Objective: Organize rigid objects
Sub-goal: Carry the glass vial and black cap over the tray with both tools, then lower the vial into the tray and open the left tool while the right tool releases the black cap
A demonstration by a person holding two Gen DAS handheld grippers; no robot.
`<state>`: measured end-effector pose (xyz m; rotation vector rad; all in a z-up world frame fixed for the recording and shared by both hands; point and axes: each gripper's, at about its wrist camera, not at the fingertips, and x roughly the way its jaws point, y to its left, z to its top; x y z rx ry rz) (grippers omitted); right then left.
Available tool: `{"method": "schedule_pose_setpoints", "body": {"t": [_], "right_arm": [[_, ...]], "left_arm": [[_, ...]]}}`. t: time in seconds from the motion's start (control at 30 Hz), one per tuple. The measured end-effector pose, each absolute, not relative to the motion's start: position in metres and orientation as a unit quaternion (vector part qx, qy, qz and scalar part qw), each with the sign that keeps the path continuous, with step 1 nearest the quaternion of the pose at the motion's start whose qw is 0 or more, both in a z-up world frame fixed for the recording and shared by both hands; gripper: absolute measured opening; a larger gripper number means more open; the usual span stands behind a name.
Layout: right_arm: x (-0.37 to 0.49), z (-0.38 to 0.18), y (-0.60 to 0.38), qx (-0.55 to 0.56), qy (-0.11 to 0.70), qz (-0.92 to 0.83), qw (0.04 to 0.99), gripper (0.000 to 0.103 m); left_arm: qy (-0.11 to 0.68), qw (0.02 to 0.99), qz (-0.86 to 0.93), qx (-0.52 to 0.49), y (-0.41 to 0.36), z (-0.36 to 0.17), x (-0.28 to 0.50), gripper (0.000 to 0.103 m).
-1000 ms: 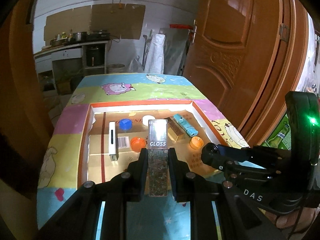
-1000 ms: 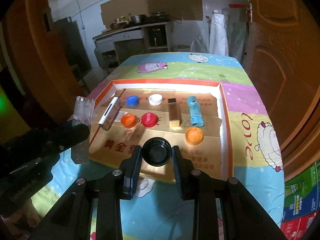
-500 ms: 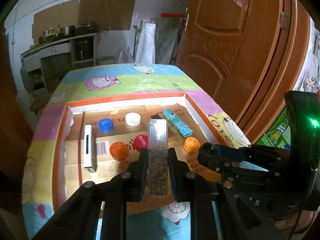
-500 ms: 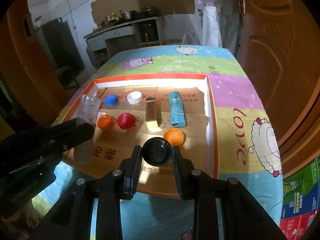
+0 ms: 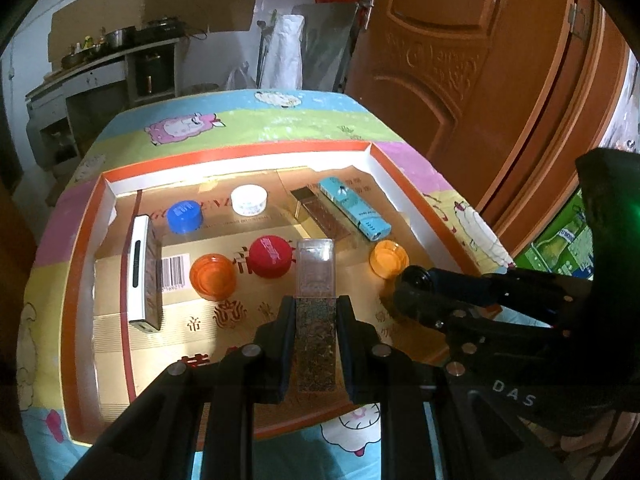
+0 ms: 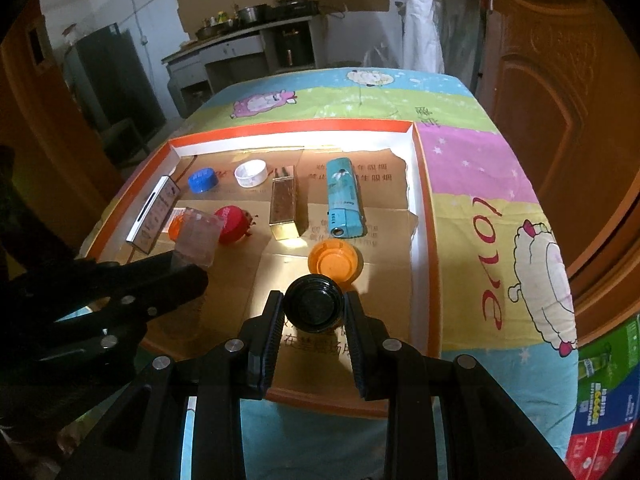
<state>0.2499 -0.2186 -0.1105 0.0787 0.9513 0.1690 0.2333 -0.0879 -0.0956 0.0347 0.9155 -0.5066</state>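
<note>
The clear glitter box (image 5: 315, 312) is pinched between the pads of the left gripper (image 5: 315, 334), long axis running straight out along the fingers and its clear end poking beyond the tips, hanging over the near part of the tray (image 5: 244, 151). Over on the other side, the right gripper (image 6: 313, 310) is clamped on a black cap (image 6: 313, 307), round face toward the camera, hovering above the tray's near right area just short of the yellow-orange cap (image 6: 335, 261). Inside the tray, past the held box, sit the red cap (image 5: 270, 257) and the orange cap (image 5: 212, 277); farther back are the blue cap (image 5: 185, 216) and white cap (image 5: 249, 200). The white-edged box (image 5: 142, 276) lies lengthwise by the tray's left wall. The right wrist view shows the gold box (image 6: 284, 208) and teal lighter (image 6: 343, 200) side by side in full, where the left view has the gold box partly behind the held one. The tray rests on the cartoon-sheep surface (image 6: 480, 184).
</note>
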Motion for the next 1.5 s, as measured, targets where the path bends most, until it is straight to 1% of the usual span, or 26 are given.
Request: {"method": "schedule_pose_setpoints", "body": {"t": [0.4,0.83,0.9,0.97,1.1,1.27,1.5], "right_arm": [[0.252,-0.120,-0.217,0.032,0.470,0.081,0.878,0.031],[0.251,-0.124,-0.215,0.020,0.466,0.074,0.881,0.033],[0.251,-0.124,-0.216,0.022,0.465,0.074,0.882,0.034],[0.251,-0.124,-0.216,0.025,0.466,0.076,0.881,0.036],[0.250,-0.123,-0.216,0.028,0.465,0.078,0.881,0.038],[0.248,-0.121,-0.216,0.033,0.462,0.077,0.883,0.038],[0.243,-0.110,-0.216,0.035,0.447,0.072,0.891,0.039]], "left_arm": [[0.463,0.853,-0.237,0.040,-0.098,-0.113,0.244,0.020],[0.459,0.854,-0.243,0.034,-0.097,-0.115,0.246,0.021],[0.458,0.855,-0.242,0.035,-0.097,-0.115,0.246,0.024],[0.456,0.857,-0.235,0.038,-0.097,-0.115,0.245,0.030],[0.457,0.859,-0.230,0.032,-0.093,-0.114,0.245,0.035],[0.456,0.861,-0.222,0.028,-0.088,-0.112,0.245,0.044],[0.442,0.869,-0.220,0.026,-0.083,-0.101,0.237,0.046]]}}
